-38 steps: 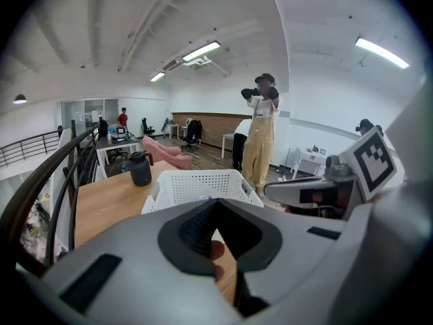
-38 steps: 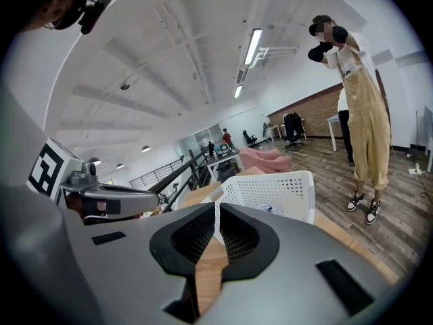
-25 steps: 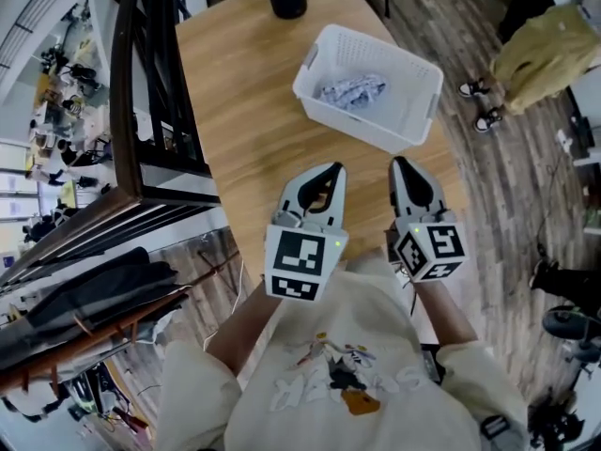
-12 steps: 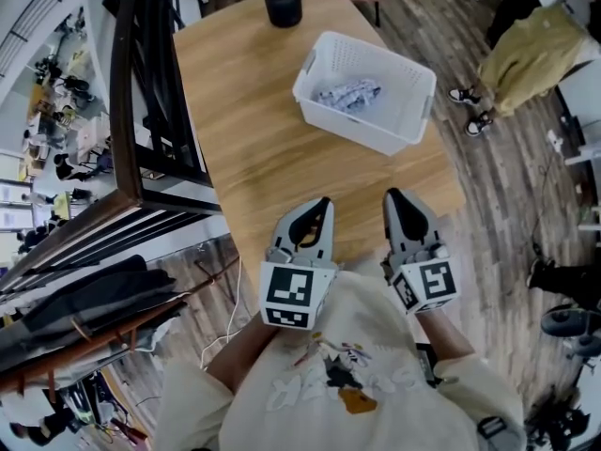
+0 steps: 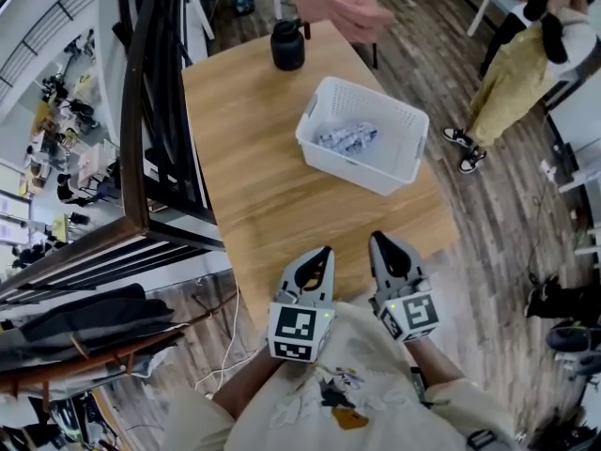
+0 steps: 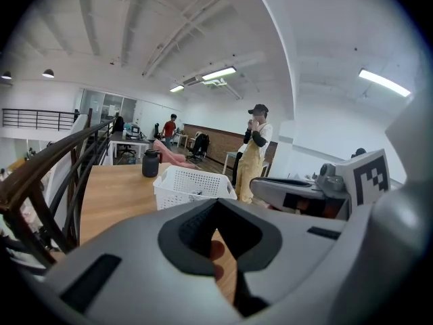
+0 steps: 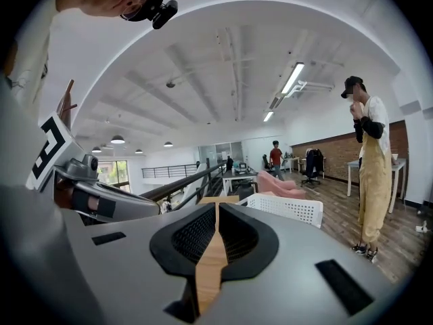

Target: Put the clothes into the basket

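A white perforated basket (image 5: 402, 163) stands on the far right part of the wooden table (image 5: 249, 158), with a crumpled blue-and-white cloth (image 5: 346, 137) lying inside it. My left gripper (image 5: 325, 251) and right gripper (image 5: 379, 237) hover side by side over the table's near edge, close to my chest, well short of the basket. Both are shut with nothing between the jaws. The left gripper view shows the basket (image 6: 193, 185) ahead beyond its own shut jaws. In the right gripper view the basket (image 7: 287, 208) sits ahead to the right.
A black jug (image 5: 287, 45) stands at the table's far end, and another person's hand (image 5: 343, 3) reaches over that end. A dark railing (image 5: 150, 139) runs along the table's left side. A person in yellow overalls (image 5: 512, 73) stands on the wooden floor to the right.
Both grippers have drawn back from the basket toward my body, keeping shut. The other person's hand at the table's far end has come further into view.
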{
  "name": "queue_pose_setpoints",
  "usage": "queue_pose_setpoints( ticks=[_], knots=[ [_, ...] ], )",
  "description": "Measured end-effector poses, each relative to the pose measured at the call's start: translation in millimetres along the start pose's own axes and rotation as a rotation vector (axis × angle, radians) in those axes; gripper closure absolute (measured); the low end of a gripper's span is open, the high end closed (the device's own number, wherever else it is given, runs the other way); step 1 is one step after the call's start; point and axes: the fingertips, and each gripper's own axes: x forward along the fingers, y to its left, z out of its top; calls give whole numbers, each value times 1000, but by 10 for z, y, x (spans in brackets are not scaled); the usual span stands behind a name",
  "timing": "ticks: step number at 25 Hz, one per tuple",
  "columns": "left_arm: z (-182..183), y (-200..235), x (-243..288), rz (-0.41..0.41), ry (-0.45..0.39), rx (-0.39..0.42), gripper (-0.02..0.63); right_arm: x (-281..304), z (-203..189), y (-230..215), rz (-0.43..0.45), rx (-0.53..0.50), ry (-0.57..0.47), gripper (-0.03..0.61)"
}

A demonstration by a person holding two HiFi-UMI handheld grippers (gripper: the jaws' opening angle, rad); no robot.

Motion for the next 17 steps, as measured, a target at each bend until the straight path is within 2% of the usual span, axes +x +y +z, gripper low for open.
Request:
queue_pose_setpoints(
  ticks=[5,17],
  knots=[
    [-15,3,-17,10,-13,-16,614,11,-2,28,14,5,-1,546],
    [-169,-84,-20,-47,29,-59,614,-81,-108,37,-3,33,14,546]
  ],
)
